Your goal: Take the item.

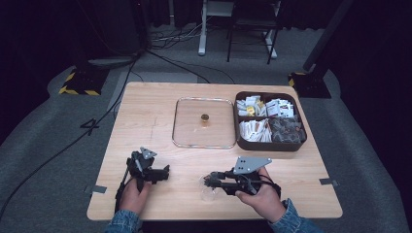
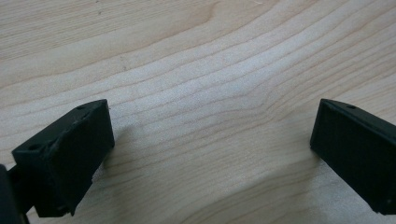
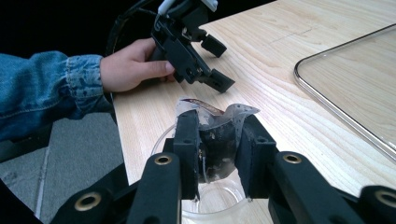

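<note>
Jaws of my right gripper (image 3: 217, 156) pinch a crumpled dark sachet (image 3: 215, 140) over a clear plastic cup (image 3: 205, 198) at the near edge of the pale wooden table (image 1: 160, 131). My left gripper (image 2: 210, 154), jaws wide apart, rests nearby on bare wood.

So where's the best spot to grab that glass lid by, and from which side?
Take the glass lid by the small gold knob at its middle, coming straight down from above. The lid lies flat on the table, so its thin rim offers little to pinch, while the knob stands up, probably narrow enough for a claw.
</note>
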Demonstrator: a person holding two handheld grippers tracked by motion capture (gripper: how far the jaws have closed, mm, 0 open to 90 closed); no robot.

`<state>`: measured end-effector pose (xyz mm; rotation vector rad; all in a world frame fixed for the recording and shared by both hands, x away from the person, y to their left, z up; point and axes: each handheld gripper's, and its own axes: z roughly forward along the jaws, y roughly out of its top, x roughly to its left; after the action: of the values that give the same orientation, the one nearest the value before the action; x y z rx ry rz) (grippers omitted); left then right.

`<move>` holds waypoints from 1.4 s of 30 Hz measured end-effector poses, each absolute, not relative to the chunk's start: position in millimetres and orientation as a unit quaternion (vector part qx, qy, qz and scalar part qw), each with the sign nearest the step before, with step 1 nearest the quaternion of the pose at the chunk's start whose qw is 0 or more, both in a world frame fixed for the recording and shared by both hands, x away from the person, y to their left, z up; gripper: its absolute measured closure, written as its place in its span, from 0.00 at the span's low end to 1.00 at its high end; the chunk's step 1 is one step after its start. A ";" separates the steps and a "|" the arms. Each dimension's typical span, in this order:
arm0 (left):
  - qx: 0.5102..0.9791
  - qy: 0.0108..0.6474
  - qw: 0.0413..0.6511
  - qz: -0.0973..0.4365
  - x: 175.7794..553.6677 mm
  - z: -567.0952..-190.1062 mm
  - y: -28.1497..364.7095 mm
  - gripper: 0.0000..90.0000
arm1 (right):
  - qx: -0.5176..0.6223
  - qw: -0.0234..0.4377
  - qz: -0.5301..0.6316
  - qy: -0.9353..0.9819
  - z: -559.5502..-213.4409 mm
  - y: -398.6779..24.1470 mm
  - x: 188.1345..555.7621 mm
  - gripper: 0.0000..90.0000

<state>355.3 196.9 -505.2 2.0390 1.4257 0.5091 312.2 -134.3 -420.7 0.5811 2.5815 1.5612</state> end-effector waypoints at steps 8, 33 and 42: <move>0.767 0.536 0.297 0.192 355.4 -505.3 197.0 0.00 | 0.184 0.045 0.492 0.850 -427.2 -130.1 311.2 0.75; 0.767 0.536 0.297 0.191 355.0 -505.3 196.8 0.00 | 0.184 0.068 0.501 0.843 -397.7 -153.2 310.8 0.39; 0.766 0.537 0.297 0.194 354.1 -505.4 196.5 0.00 | 0.207 0.085 0.497 0.839 -391.0 -187.4 317.3 0.33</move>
<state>354.1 196.5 -505.4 2.0356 1.4266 0.5147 317.3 -187.4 -391.0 0.6168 2.5002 1.4809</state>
